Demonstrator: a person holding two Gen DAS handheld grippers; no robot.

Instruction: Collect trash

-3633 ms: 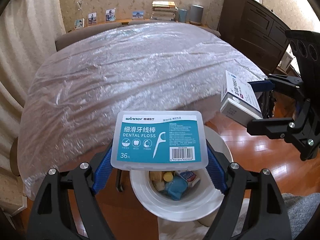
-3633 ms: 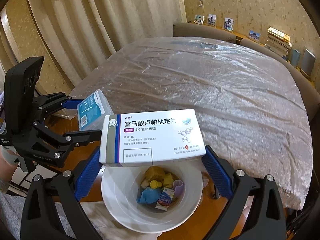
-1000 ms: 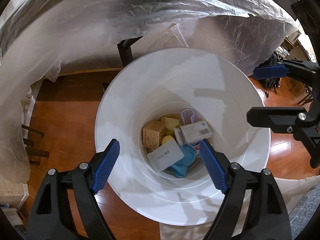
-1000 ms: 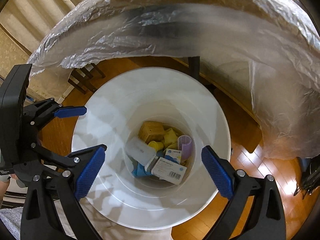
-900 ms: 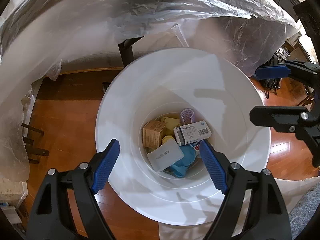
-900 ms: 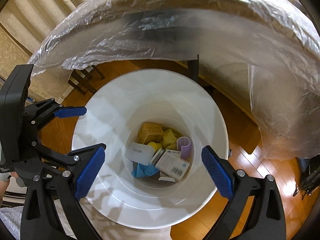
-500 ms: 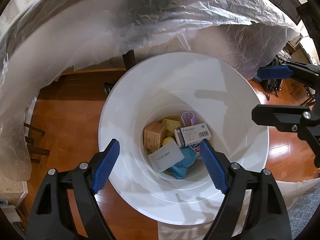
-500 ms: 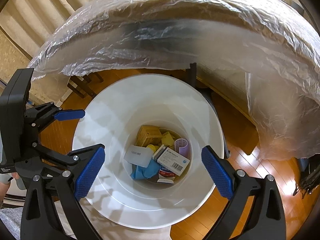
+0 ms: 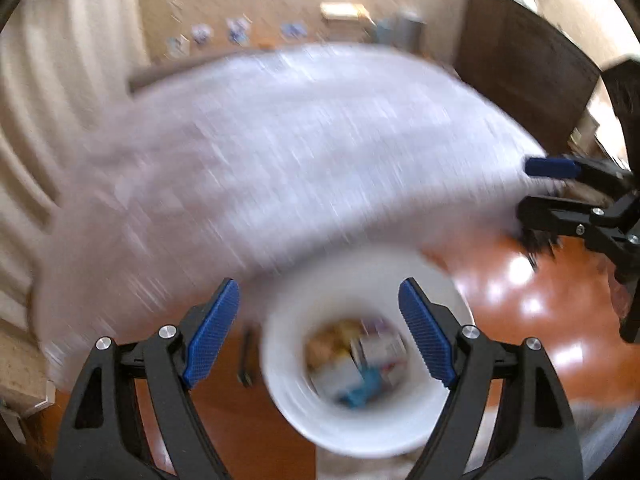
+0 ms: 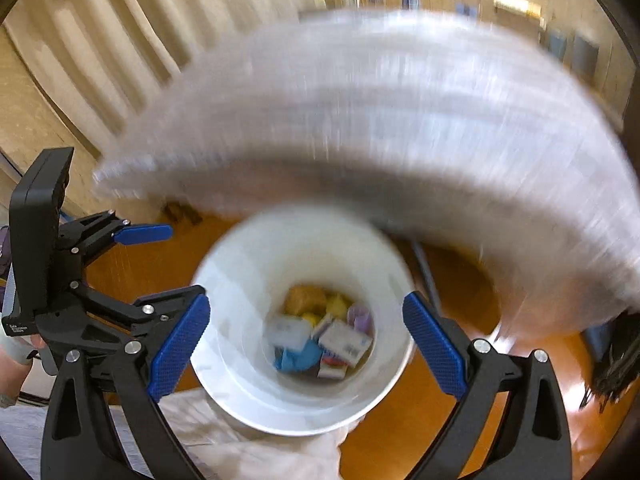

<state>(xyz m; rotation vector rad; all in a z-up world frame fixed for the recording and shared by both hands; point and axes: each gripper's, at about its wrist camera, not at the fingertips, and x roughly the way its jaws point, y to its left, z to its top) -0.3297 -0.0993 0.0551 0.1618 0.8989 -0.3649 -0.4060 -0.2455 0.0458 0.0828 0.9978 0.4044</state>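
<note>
Right wrist view looks down into the white bin (image 10: 304, 408), which stands on the wood floor (image 10: 500, 436) at about 6 o'clock of the plastic-covered table (image 10: 400, 120). The trash (image 10: 324, 332) lies heaped at its bottom: small boxes, a clear case, something blue, something yellow (all blurred, so no labels can be read). The right gripper (image 10: 306, 344) frames the bin's mouth with its jaws spread wide and nothing between them. At 9 o'clock the left gripper (image 10: 160, 260) also stands wide and empty, a person's hand (image 10: 16, 360) behind it. The left wrist view agrees: left gripper (image 9: 320, 332) bare over the bin (image 9: 360, 432), right gripper (image 9: 536, 188) at 3 o'clock.

The heavy blur is the main risk, I judge: with both tools close together, a hasty swing could knock them against each other or catch the loose plastic sheet at the table's edge and drag it. A low pass could also clip the bin's rim and tip the light bin, spilling what is collected.
</note>
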